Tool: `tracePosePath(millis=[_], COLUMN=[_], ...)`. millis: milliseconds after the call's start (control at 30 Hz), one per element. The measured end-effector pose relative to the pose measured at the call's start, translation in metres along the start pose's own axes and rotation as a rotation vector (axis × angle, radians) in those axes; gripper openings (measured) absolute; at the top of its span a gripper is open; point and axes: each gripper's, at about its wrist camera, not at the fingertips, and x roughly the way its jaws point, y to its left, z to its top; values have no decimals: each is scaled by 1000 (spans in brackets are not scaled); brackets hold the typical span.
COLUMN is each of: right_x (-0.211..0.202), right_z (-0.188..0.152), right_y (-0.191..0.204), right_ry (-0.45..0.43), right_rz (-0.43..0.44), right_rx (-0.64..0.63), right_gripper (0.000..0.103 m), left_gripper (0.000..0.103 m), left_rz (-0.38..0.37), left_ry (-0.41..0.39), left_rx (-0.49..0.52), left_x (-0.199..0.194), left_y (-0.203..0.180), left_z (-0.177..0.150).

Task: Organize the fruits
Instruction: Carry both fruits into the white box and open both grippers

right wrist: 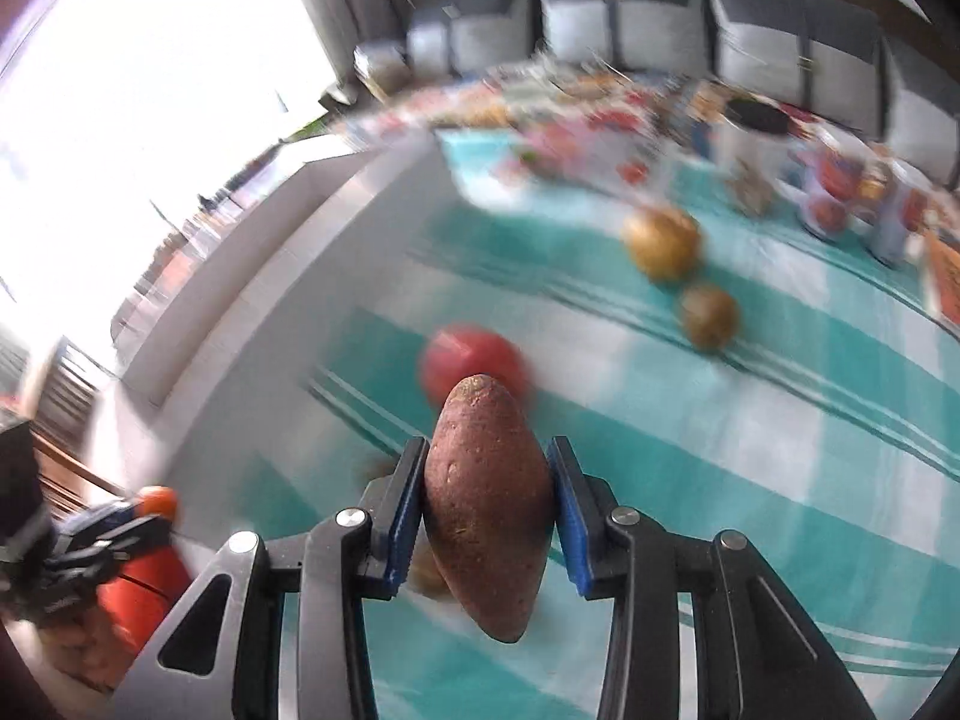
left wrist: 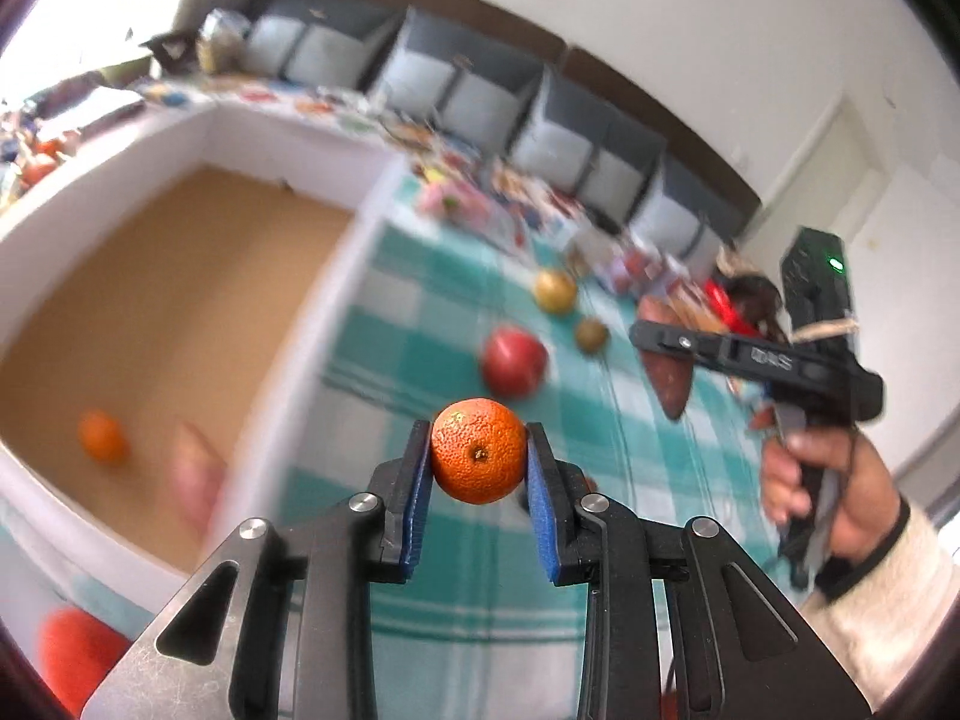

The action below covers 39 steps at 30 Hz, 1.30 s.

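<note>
Clamping a mandarin (left wrist: 478, 450), the left gripper (left wrist: 478, 468); the right gripper (right wrist: 487, 498) pinches a sweet potato (right wrist: 487, 504).

oranges: two, one (left wrist: 477, 450) held, one (left wrist: 102, 435) in the box
sweet potatoes: two (right wrist: 487, 504) (left wrist: 195, 468)
red apple: one (left wrist: 515, 360)
yellow-brown round fruits: two (left wrist: 555, 291) (left wrist: 592, 334)
box: one (left wrist: 336, 276)
</note>
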Motion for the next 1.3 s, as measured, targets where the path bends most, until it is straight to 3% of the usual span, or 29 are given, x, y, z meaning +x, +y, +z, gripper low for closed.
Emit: tracePosePath(millis=[200, 267, 467, 633, 767, 867, 933, 967, 1000, 1133, 1200, 1300], right_x=[40, 68, 149, 183, 174, 142, 113, 100, 84, 32, 9, -10], right_z=[34, 40, 28, 11, 14, 22, 21, 18, 12, -24, -54, -98], right_y=[113, 148, 225, 245, 231, 215, 196, 185, 170, 106, 65, 8], right_ry=[-14, 9, 114, 154, 92, 22, -37, -59, -92, -182, -221, -202], right_rz=[289, 332, 368, 286, 267, 230, 198, 172, 129, -82, -226, -394], right_rx=[41, 47, 75, 52, 83, 59, 40, 32, 19, -27, -34, -22], right_gripper=[39, 39, 40, 40, 43, 57, 84, 91, 97, 100, 101, 102], left_gripper=[29, 29, 30, 34, 59, 72, 77, 79, 79, 83, 85, 86], left_rz=[202, 277, 407, 454, 466, 441, 400, 370, 345, 224, 168, 129], left_ry=[-18, -1, 42, 57, 42, 13, -8, -19, -26, -21, 9, 96], left_rx=[-47, -74, -139, -124, -86, -75, -65, -54, -43, 14, 34, 78], left_x=[-19, -18, -5, 1, -5, -9, -10, -10, -9, 7, 22, 61], left_y=[73, 99, 149, 155, 146, 130, 111, 98, 88, 32, 5, -29], left_z=[29, 29, 19, 10, 2, 6, 6, 6, 5, -9, -21, -49])
